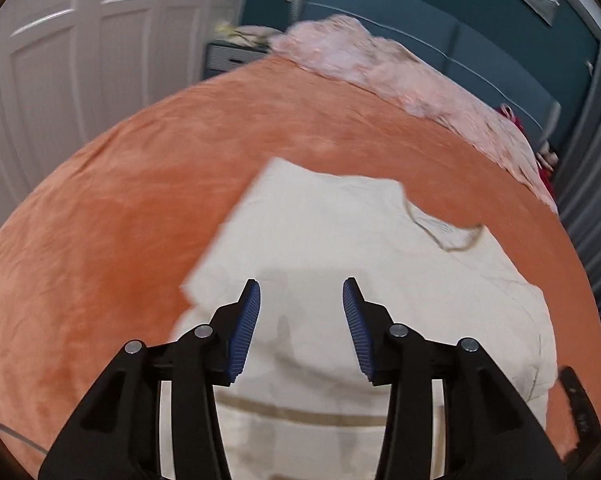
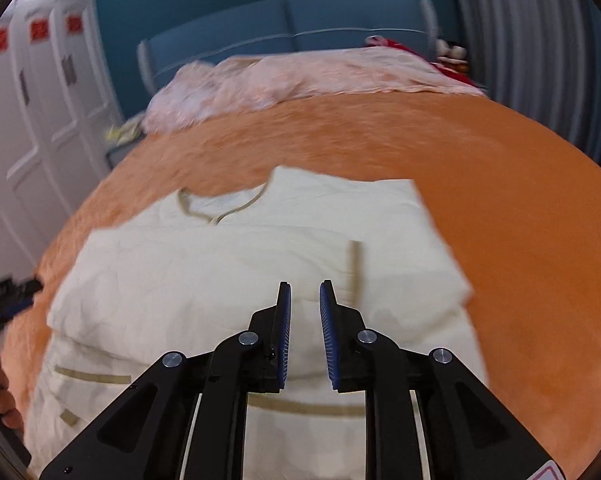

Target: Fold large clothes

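Note:
A cream garment [image 1: 340,248] with tan trim lies on the orange bedspread [image 1: 120,200], its sides folded in and its V-neck [image 1: 452,228] toward the headboard. My left gripper [image 1: 301,290] hovers over its lower part, open and empty. In the right wrist view the same garment [image 2: 240,264] lies spread with the neckline [image 2: 220,208] at the far left. My right gripper [image 2: 304,290] is above its middle, jaws a narrow gap apart and empty. The left gripper [image 2: 8,296] shows at the left edge of that view.
A crumpled pink blanket [image 1: 400,72] lies along the head of the bed by the blue headboard [image 2: 284,24]. White wardrobe doors [image 1: 80,60] stand on the left. Red items [image 2: 448,60] sit at the far right corner. Orange bedspread [image 2: 520,220] surrounds the garment.

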Motion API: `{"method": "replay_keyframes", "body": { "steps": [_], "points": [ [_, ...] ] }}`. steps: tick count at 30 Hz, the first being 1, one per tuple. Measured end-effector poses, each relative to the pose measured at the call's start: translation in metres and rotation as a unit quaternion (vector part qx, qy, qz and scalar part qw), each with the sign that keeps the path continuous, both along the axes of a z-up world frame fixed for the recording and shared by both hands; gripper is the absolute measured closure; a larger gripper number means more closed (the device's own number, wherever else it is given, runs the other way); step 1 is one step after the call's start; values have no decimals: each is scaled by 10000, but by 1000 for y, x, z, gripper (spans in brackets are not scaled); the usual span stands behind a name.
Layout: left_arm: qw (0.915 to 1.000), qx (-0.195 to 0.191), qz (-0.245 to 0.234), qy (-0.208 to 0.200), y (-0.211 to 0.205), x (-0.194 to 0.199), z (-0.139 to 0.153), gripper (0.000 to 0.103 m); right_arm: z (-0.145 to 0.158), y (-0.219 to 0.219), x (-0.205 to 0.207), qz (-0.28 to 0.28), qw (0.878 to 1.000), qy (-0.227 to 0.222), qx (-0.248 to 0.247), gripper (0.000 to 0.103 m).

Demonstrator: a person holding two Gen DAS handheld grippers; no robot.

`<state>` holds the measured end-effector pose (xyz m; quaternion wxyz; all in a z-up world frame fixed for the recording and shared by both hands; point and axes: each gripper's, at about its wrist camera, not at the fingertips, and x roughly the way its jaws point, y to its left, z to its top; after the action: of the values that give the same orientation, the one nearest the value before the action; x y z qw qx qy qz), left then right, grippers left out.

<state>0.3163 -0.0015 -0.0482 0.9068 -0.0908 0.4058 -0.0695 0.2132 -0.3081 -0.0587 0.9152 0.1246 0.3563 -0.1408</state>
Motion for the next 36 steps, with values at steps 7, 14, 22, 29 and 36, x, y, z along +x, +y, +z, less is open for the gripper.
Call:
{"method": "replay_keyframes", "body": {
  "steps": [7, 14, 22, 29, 36],
  "points": [
    [9974, 476, -173, 505, -31, 18, -66, 61, -67, 19, 23, 332, 9967, 649, -358, 86],
    [9966, 761, -165, -264, -39, -4, -88, 58, -80, 31, 17, 223, 9964, 469, -669, 86],
    [9944, 904, -93, -540, -45, -4, -94, 57, -89, 27, 14, 162, 9983, 235, -511, 87],
    [9943, 854, -71, -638, -46, -5, -97, 56, -90, 28, 16, 141, 9981, 217, -561, 87],
    [9938, 875, -55, -687, -47, -5, -100, 56, -90, 29, 15, 122, 9978, 221, -620, 87]
  ]
}}
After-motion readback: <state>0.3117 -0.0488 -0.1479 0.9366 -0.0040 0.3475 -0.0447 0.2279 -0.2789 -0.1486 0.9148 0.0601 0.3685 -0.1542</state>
